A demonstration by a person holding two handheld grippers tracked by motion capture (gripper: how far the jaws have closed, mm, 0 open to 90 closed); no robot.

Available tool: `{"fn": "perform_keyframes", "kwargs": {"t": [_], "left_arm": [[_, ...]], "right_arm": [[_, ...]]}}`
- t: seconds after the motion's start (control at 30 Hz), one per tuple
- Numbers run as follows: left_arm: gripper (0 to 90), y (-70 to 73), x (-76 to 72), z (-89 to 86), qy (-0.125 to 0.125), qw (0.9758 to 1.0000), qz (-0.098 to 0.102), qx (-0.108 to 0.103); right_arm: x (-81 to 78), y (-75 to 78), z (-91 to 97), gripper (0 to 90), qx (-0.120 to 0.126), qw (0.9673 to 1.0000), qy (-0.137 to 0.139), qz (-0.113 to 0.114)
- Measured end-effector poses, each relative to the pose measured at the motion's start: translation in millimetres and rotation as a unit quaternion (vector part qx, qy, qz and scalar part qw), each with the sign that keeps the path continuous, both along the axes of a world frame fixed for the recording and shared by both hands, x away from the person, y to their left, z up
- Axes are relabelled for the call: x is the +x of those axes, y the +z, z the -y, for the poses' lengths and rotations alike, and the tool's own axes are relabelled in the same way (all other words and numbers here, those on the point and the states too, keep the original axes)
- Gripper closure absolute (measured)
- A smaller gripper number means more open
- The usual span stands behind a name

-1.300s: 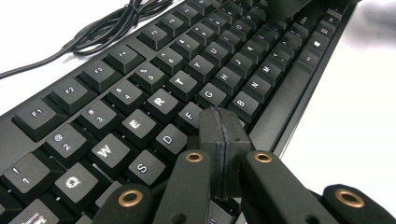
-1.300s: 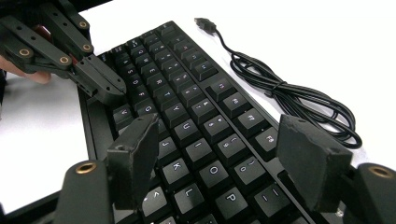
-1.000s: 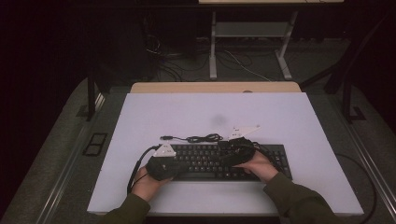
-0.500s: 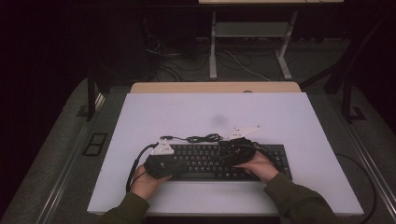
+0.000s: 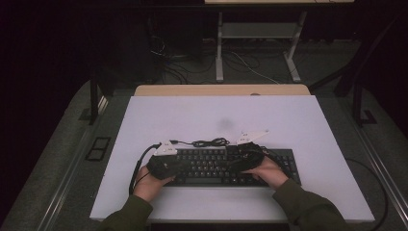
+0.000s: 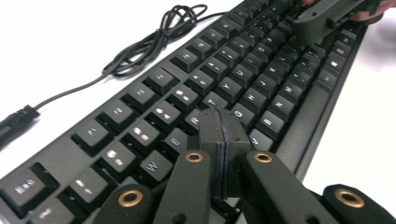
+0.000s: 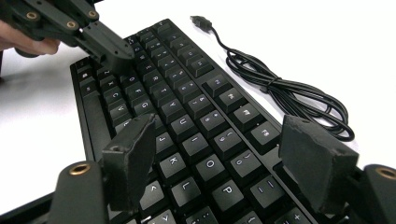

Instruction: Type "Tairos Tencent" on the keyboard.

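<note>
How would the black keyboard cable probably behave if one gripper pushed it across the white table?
The keyboard cable would probably flop rather than slide as one piece: it looks thin and lies in loose loops. The bundle seems light, so it may bunch up. Its free plug would likely trail behind, while the keyboard anchors the other end.

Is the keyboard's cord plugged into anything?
No. The cord lies bundled on the table behind the keyboard, with its plug lying loose.

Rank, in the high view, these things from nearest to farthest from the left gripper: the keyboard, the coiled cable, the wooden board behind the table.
1. Keyboard: under the left gripper.
2. Coiled cable: just behind the keyboard.
3. Wooden board: along the table's far edge.
</note>
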State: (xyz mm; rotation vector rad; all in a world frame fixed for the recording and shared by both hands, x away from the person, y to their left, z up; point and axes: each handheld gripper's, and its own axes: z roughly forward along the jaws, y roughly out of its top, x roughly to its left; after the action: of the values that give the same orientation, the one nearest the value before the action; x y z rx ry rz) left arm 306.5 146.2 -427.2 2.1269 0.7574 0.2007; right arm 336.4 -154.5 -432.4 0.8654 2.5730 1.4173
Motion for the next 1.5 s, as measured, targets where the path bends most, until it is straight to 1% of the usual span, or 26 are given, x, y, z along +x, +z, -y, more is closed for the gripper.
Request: {"fn": "perform_keyframes", "kwargs": {"t": [0.07,0.13,0.2,0.27,0.37,0.47,0.6,0.63,0.97,1.07,1.1,1.2,1.33,1.43,1.5], "left_arm": [[88.7,-0.3,2.1,-0.5,0.004,1.0000,0.001,-0.002],[88.7,0.0,3.7,-1.3,0.007,1.0000,0.002,0.000],[88.7,-0.4,5.3,-1.7,0.010,0.9999,0.003,-0.003],[88.6,-0.4,7.0,-2.7,0.010,0.9999,0.005,0.005],[88.7,-1.4,9.7,-3.5,0.013,0.9998,0.008,0.010],[88.6,-2.0,12.0,-3.6,0.016,0.9998,0.005,0.008],[88.6,-2.8,14.3,-3.2,0.009,0.9998,0.006,0.014],[88.6,-3.5,14.3,-2.1,0.012,0.9999,0.004,0.009],[88.6,-5.7,16.4,-1.2,0.007,0.9999,-0.002,0.012],[88.6,-6.9,16.8,-0.5,0.003,0.9998,-0.007,0.018],[88.6,-7.5,16.9,-0.1,-0.001,0.9996,-0.010,0.026],[88.7,-8.0,17.0,0.8,-0.005,0.9996,-0.009,0.027],[88.6,-8.5,17.2,0.4,-0.004,0.9997,-0.011,0.023],[88.6,-7.7,16.6,0.4,-0.005,0.9997,-0.006,0.025],[88.6,-7.3,16.1,0.2,-0.002,0.9998,-0.004,0.021]], "right_arm": [[-0.1,0.0,0.4,26.9,-0.001,1.0000,-0.001,0.000],[-0.3,0.1,0.7,26.8,-0.001,1.0000,-0.001,0.000],[-0.6,0.2,1.1,26.7,-0.001,1.0000,-0.004,-0.001],[-0.5,0.2,1.8,26.7,-0.001,1.0000,-0.004,0.000],[-1.0,0.2,2.6,26.5,-0.003,1.0000,-0.006,0.001],[-1.7,0.0,4.0,26.5,-0.003,1.0000,-0.008,0.000],[-2.2,0.0,6.5,26.4,-0.004,0.9999,-0.012,0.000],[-2.5,0.1,7.0,26.4,-0.005,0.9999,-0.013,-0.001],[-3.0,0.1,10.5,26.4,-0.005,0.9998,-0.017,0.001],[-3.0,0.3,10.7,26.4,-0.005,0.9998,-0.018,0.000],[-3.0,0.2,10.7,26.4,-0.005,0.9998,-0.017,0.001],[-2.8,-0.1,10.4,26.4,-0.005,0.9999,-0.016,0.001],[-2.9,-0.1,10.1,26.4,-0.005,0.9999,-0.016,0.001],[-3.0,-0.1,10.1,26.4,-0.005,0.9999,-0.015,0.002],[-2.9,0.2,10.5,26.4,-0.005,0.9999,-0.016,0.002]]}}
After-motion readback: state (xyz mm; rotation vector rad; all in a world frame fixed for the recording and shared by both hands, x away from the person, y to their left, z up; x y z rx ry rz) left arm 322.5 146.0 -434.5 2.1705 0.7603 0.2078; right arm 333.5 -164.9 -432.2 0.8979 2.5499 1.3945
